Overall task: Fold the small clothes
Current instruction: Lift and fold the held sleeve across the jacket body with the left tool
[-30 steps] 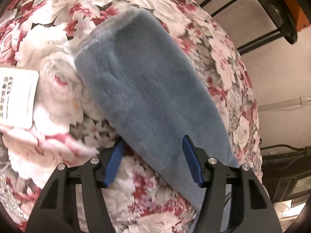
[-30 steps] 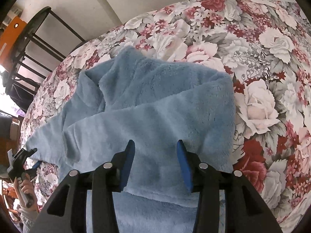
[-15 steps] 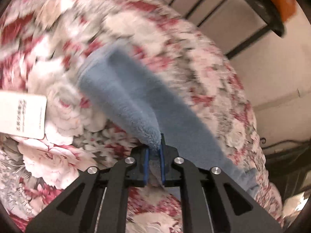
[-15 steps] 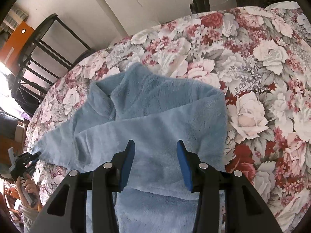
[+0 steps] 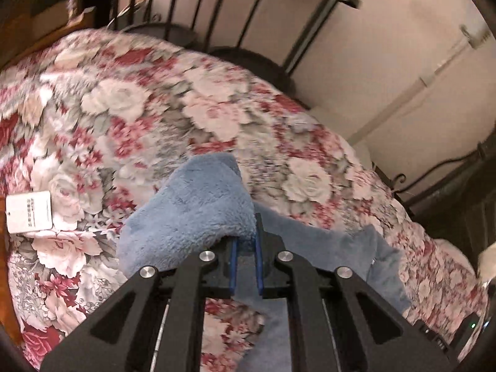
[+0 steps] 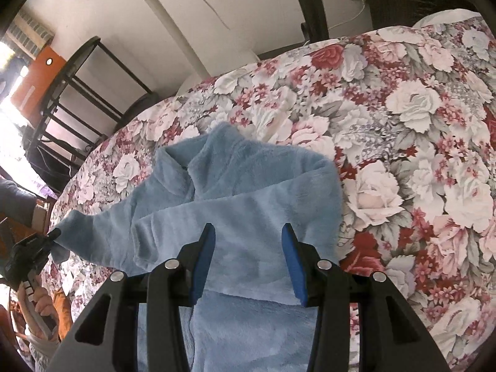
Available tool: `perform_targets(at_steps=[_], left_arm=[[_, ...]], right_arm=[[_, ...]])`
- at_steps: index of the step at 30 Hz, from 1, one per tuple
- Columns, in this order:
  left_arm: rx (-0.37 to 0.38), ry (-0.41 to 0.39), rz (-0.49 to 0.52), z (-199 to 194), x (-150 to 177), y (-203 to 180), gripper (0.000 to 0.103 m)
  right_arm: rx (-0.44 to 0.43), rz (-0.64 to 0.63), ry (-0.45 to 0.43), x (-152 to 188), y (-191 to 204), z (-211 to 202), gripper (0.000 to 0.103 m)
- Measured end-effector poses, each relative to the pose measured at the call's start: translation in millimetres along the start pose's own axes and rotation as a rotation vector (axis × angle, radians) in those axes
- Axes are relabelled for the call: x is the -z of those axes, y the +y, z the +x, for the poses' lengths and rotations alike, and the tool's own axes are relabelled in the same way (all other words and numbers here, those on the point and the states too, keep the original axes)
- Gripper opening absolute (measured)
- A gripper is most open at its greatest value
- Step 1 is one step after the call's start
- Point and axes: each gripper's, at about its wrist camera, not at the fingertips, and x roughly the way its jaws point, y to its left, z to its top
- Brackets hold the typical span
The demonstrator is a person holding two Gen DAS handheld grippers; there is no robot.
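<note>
1. Rose-print cloth covers the round counter, with black metal chairs and a pale wall behind at 12 o'clock.
2. A blue fleece garment lies across the counter's middle, one sleeve already laid over its body, collar toward 12 o'clock in the right wrist view.
3. The left gripper is clenched on the other sleeve's cuff, lifted clear of the cloth; the right wrist view shows it at 9 o'clock, the sleeve stretched toward it.
4. The right gripper hovers released above the folded sleeve, pinning nothing.
5. Risk: with no hold on the body, a hard pull on the lifted sleeve could drag the whole garment toward 9 o'clock and undo the first fold.
6. Risk: the plush cuff bunches over the closed jaws, so the bite looks shallow and could slip mid-swing.
7. Risk: a white paper tag lies at 9 o'clock in the left wrist view; a low sweep might snag it.
</note>
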Motion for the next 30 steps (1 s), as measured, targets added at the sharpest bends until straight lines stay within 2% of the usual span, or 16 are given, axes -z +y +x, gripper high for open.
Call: perform_targets(at_steps=[7,14,18,24,30], left_arm=[[0.029,-0.02,0.13,-16,22,-64,0.008],[0.011,-0.053,0.331,-12,59,-141,0.008],[0.033,-0.035,0.399,-6,82,-177,0.008],[0.056,0.001,0.564,10,135,-235,0.008],[0.073,0.036,0.707,28,188,-277,0.008]], right_arm=[[-0.008,0.024,-0.019,0,-16,-16,0.045],[-0.009,0.074,-0.038,2,-44,-31,0.045],[-0.018,0.099,-0.045,3,-58,-40,0.045],[-0.019,0.137,-0.055,4,-80,-51,0.045],[-0.033,0.176,-0.056,5,-94,-55,0.045]])
